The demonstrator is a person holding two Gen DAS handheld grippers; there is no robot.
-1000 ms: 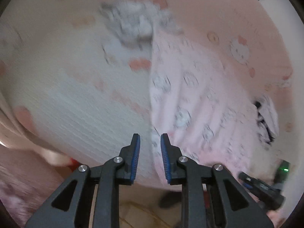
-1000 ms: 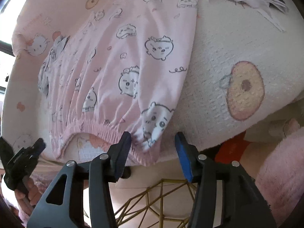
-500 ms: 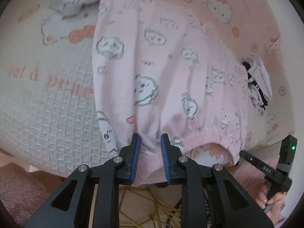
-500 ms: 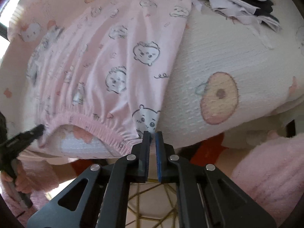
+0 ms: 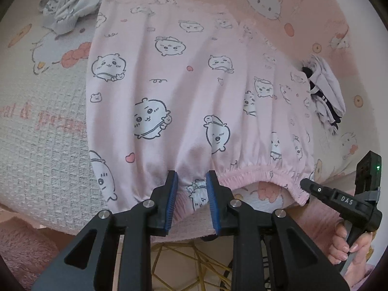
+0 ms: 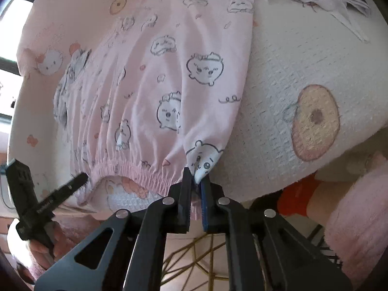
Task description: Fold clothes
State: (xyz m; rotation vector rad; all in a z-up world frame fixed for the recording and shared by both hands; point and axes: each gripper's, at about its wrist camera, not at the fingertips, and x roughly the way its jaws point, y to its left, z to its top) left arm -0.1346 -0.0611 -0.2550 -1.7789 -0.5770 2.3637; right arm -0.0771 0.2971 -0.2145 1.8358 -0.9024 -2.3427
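1. Pink pyjama bottoms (image 5: 194,92) printed with little cartoon faces lie spread flat on a pink and white blanket (image 5: 43,150), with the gathered elastic waistband (image 5: 262,173) at the near edge, hanging slightly over it.
2. We see our left claw (image 5: 191,184) at the waistband corner on the left side of the garment; its jaws are opening, the fabric sits between the blue pads (image 5: 171,194), and they do not appear to press it.
3. Our right claw (image 6: 195,186) is clenched on the opposite corner of the waistband, a fold of printed cloth pinched between its jaws.
4. From the left wrist view, the right claw appears at the far right edge, held by a hand (image 5: 349,249) whose fingers wrap the handle.
5. From the right wrist view, the left claw shows at the lower left, blurred, with its tip touching or just beside the waistband end.
6. Grey-white crumpled clothing (image 5: 72,4) lies beyond the far left corner of the bottoms, touching or just beside them.
7. Another small heap, white with dark stripes (image 5: 325,92), lies just beside the right edge of the bottoms.
8. Below the blanket's edge we see a gold wire frame (image 6: 201,254) and pale floor.
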